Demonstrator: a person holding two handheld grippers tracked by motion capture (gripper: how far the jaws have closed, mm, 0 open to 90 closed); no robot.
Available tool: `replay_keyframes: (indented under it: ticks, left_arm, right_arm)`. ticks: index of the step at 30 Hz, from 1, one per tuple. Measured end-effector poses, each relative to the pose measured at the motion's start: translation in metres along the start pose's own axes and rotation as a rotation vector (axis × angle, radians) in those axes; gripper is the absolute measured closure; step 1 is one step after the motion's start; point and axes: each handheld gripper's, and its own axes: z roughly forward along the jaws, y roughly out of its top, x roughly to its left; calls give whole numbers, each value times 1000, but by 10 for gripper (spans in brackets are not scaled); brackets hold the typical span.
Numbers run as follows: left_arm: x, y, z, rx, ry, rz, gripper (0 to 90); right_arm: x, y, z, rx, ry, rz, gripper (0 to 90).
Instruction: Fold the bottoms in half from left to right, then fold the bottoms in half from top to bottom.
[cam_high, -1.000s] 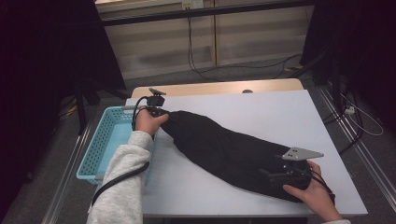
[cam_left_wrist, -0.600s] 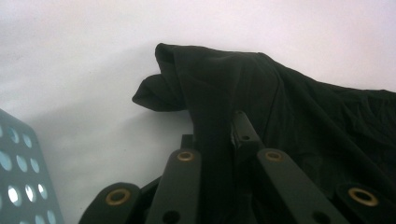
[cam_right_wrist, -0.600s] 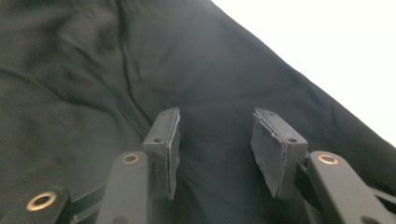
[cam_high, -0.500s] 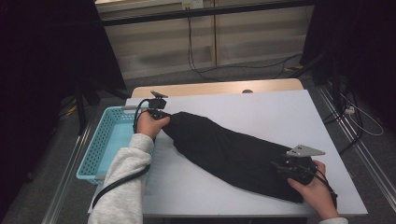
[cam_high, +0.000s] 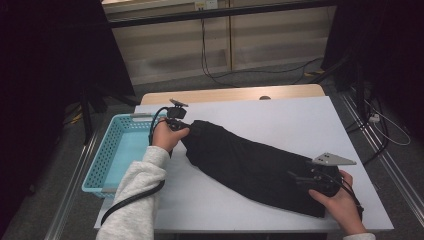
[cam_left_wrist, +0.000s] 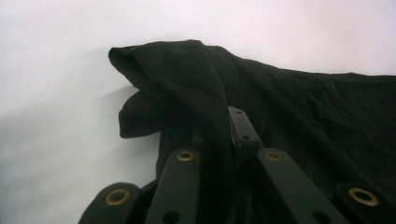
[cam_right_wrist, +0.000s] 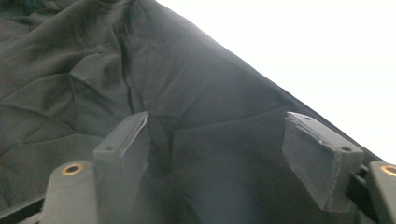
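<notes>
Across the white table (cam_high: 280, 120), a black garment (cam_high: 250, 165) is laid out as a long band, slanting from beside the blue basket (cam_high: 112, 155) toward the near right corner of the table. At the end of the garment nearest the basket, the left gripper (cam_high: 184, 131) is seen clenched on a fold of the cloth; in the left gripper view the fabric (cam_left_wrist: 196, 88) is gathered and drawn up between the closed jaws, with the table (cam_left_wrist: 56, 93) lying pale behind it. At the end of the garment farthest from the basket, the right gripper (cam_high: 300, 179) is held low over the cloth. Its jaws have just been opening, and in the right gripper view they stand apart, with wrinkled cloth (cam_right_wrist: 201, 121) lying between the pads (cam_right_wrist: 126, 140) but not pinched by them. The basket stands at the left edge of the table, just beside the left hand (cam_high: 167, 136).
</notes>
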Motion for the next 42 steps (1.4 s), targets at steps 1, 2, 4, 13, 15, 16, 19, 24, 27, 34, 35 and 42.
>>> replay_keyframes:
  ticks: [1, 2, 4, 13, 15, 16, 19, 24, 27, 34, 35, 42]
  left_arm:
    - [-1, 0, 0, 1, -3, 2, 840]
    - [-2, 0, 0, -5, -3, 3, 840]
    - [-4, -1, 0, -7, -8, 12, 840]
    - [-17, -1, 0, -24, -27, 48, 840]
    - [-22, -2, 1, -31, -35, 54, 841]
    - [-23, -2, 2, -32, -39, 57, 841]
    - [-29, -3, 4, -30, -44, 72, 841]
    - [-36, -4, 10, -32, -56, 77, 841]
    - [-39, -6, 14, -32, -65, 80, 841]
    - [-46, -10, 17, -43, -76, 89, 841]
    - [-46, -11, 18, -47, -79, 90, 841]
    - [-60, -19, 27, -65, -94, 108, 842]
  right_arm:
    - [0, 0, 0, 0, 2, 2, 222]
    - [0, 0, 0, 0, 2, 4, 215]
    - [1, 1, 1, -3, 7, 11, 199]
    - [8, 4, 5, -10, 27, -14, 155]
    - [8, 4, 5, -10, 28, -14, 149]
    - [8, 4, 5, -12, 28, -12, 142]
    - [8, 3, 4, -12, 27, -15, 138]
    - [8, 3, 3, -18, 30, -18, 133]
    - [9, 4, 2, -25, 31, -17, 131]
    - [10, 4, 4, -19, 33, -27, 130]
    - [10, 4, 4, -18, 34, -25, 130]
    - [13, 5, 5, -10, 41, -33, 130]
